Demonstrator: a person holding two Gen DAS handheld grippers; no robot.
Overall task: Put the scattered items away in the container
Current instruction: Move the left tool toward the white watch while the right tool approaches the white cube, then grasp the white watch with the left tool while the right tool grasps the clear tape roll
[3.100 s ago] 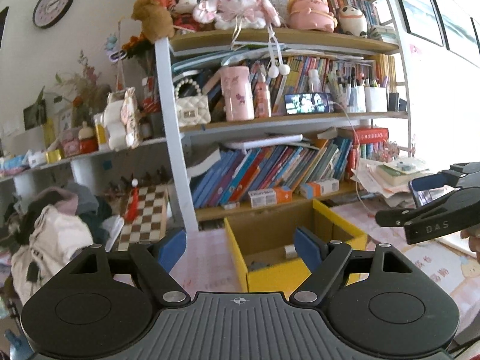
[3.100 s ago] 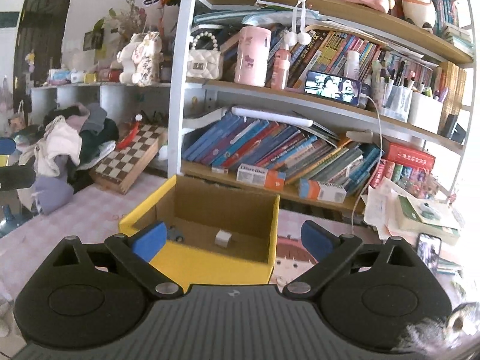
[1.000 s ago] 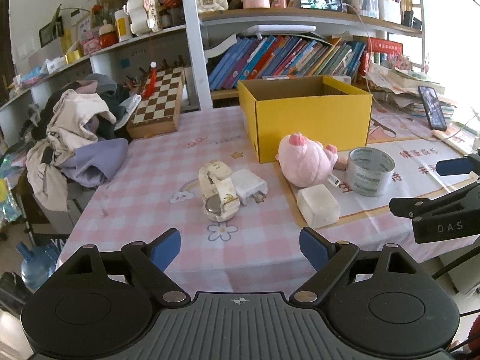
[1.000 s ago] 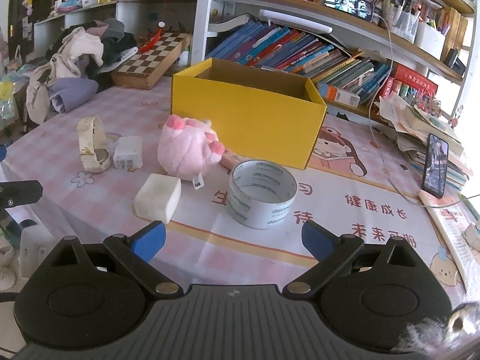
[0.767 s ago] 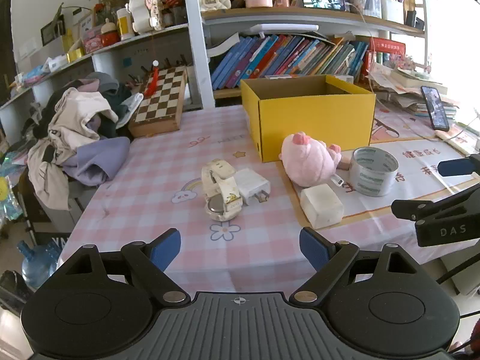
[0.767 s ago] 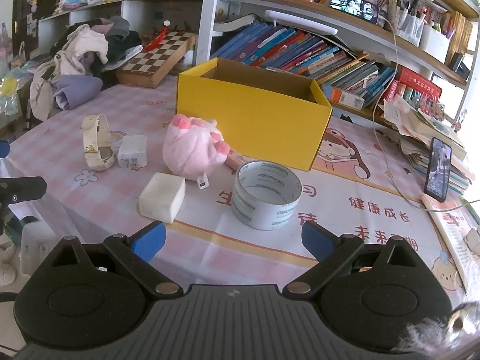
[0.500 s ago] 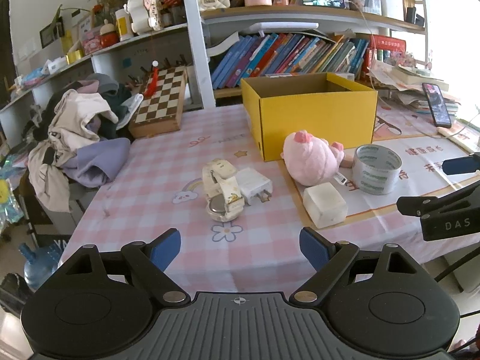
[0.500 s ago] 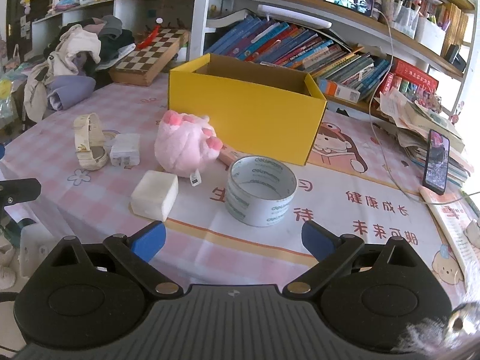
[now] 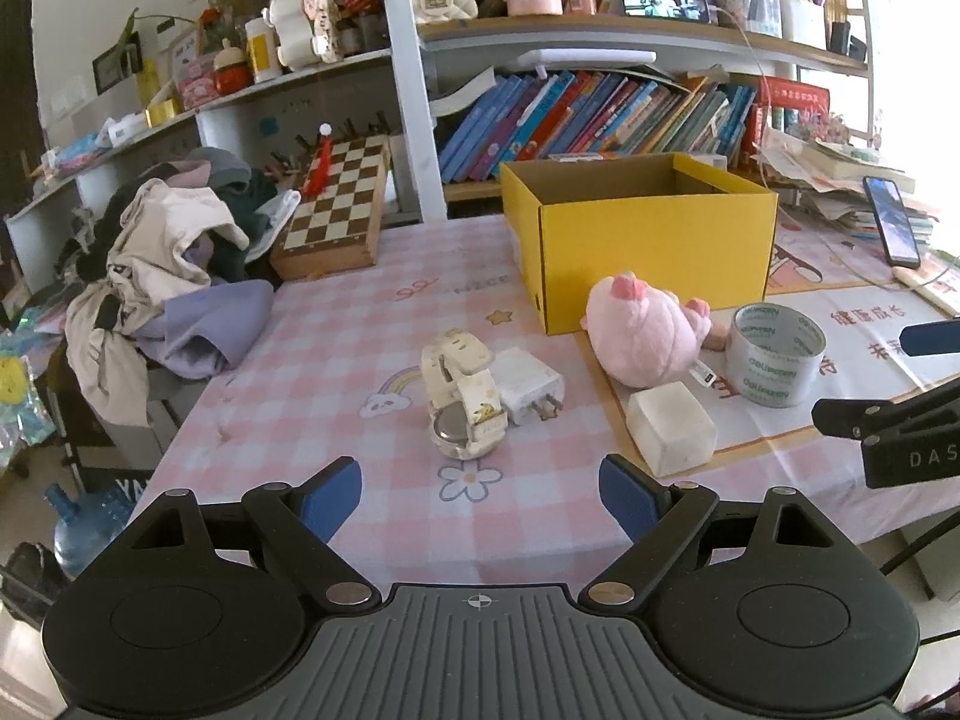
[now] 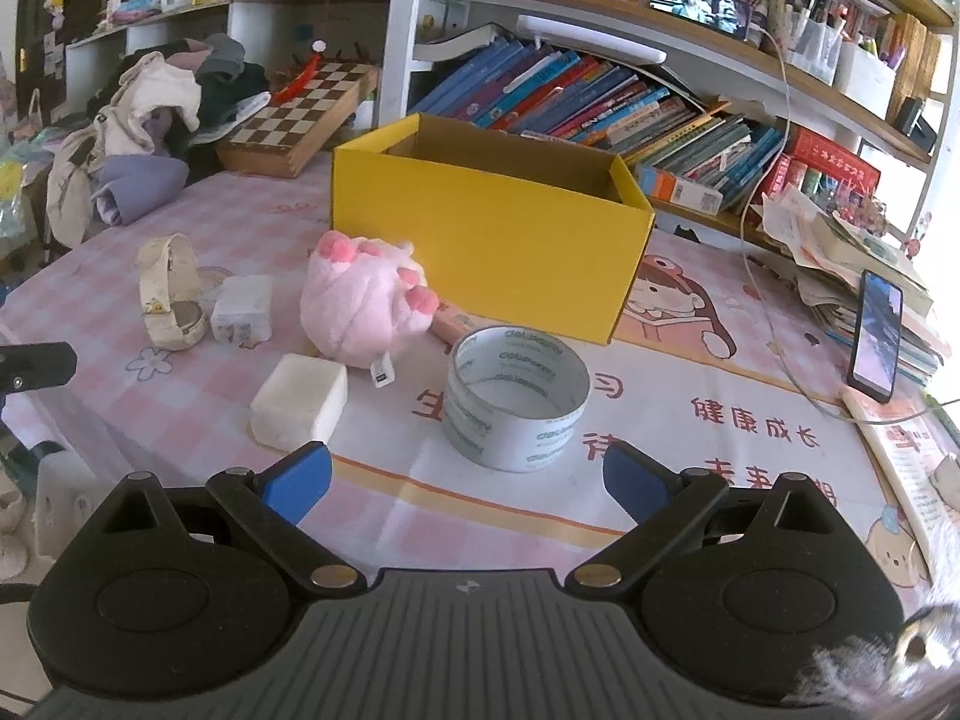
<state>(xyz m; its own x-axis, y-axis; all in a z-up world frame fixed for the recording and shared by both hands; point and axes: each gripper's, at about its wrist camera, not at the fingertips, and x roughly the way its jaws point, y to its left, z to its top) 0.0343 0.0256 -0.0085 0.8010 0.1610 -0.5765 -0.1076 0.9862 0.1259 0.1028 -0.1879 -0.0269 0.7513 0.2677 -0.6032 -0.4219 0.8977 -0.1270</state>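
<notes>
- My left claw [image 9: 480, 495] hangs over the near edge of the tabletop [image 9: 372, 324], tilted downward, its blue pads spread wide with nothing between them.
- My right claw [image 10: 467, 477] is tilted down in the same way over the near edge, released too, pads wide apart and empty.
- In the left view, a black arm of the right claw juts in from the right edge of the picture, clear of every item.
- The yellow box [image 10: 492, 240] stands open-topped toward the far edge of the tabletop, in front of the bookshelf [image 10: 600, 102].
- The pink plush pig [image 10: 360, 312] lies against the box's near wall, toward its left corner.
- The tape roll [image 10: 516, 399] stands on its rim just right of the pig, directly ahead of my right claw.
- The white block [image 10: 299, 401] lies nearer the near edge than the pig, just beside it.
- The cream watch [image 9: 462, 402] stands on its looped strap in the middle of the tabletop, ahead of my left claw, touching the white charger plug [image 9: 531, 387] on its right.
- A chessboard [image 9: 336, 210] and a heap of clothes [image 9: 168, 276] sit at the far left corner.
- A phone [image 10: 875, 336] leans on a stack of books at the right edge.
</notes>
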